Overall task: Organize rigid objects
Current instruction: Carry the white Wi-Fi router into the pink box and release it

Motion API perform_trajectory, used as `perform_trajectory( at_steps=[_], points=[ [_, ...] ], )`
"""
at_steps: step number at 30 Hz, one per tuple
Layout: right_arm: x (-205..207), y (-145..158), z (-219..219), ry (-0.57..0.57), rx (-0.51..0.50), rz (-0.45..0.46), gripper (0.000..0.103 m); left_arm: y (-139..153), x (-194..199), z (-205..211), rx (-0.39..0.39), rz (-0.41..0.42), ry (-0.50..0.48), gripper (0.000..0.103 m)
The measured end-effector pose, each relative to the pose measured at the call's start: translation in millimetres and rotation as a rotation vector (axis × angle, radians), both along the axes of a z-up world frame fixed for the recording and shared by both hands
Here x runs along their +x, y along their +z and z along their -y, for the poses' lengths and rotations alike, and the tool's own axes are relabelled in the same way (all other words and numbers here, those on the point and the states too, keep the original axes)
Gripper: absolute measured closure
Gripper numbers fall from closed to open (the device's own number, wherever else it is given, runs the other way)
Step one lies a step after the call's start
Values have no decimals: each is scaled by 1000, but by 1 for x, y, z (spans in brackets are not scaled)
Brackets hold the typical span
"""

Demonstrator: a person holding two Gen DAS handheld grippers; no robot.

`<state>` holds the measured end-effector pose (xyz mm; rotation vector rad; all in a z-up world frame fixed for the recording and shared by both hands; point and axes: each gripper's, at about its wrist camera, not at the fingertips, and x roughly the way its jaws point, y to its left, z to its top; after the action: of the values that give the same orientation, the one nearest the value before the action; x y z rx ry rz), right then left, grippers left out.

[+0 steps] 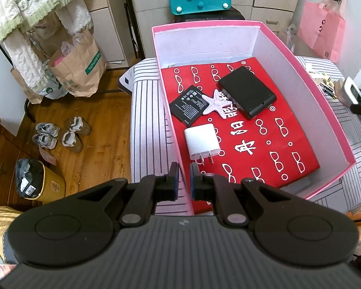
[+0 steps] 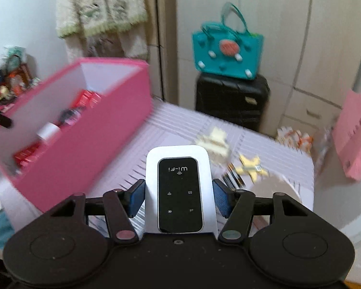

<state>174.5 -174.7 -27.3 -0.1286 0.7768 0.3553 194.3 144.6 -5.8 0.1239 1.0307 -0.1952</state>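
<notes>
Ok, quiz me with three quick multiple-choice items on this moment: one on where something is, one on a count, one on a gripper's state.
1. Where is the white charger?
A. inside the pink box
B. on the striped cover
C. on the floor

2. How many loose objects lie on the red sheet in the box?
A. two
B. four
C. six

3. What is the right gripper doing?
A. hanging empty
B. clamping the white Wi-Fi device
C. gripping the box wall

Answers:
1 A, it lies on the sheet between the walls.
2 B, charger, battery, starfish, black case.
3 B, both pads press its sides.
</notes>
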Motion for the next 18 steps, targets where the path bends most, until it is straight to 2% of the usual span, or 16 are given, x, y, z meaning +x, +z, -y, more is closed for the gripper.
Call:
perform_trajectory(
  at_steps=[4,9,13,18],
  points=[
    [-4,31,-21,110,40,55,38,1,-1,2,16,23,-7,95],
    [-1,68,-69,325,24,81,38,0,0,7,40,10,-23,95],
    [13,76,-118,497,-13,28,38,0,1,5,31,0,-28,95],
    [39,56,-175,675,-85,-134,38,-1,-1,9,57,8,-54,95]
  ],
)
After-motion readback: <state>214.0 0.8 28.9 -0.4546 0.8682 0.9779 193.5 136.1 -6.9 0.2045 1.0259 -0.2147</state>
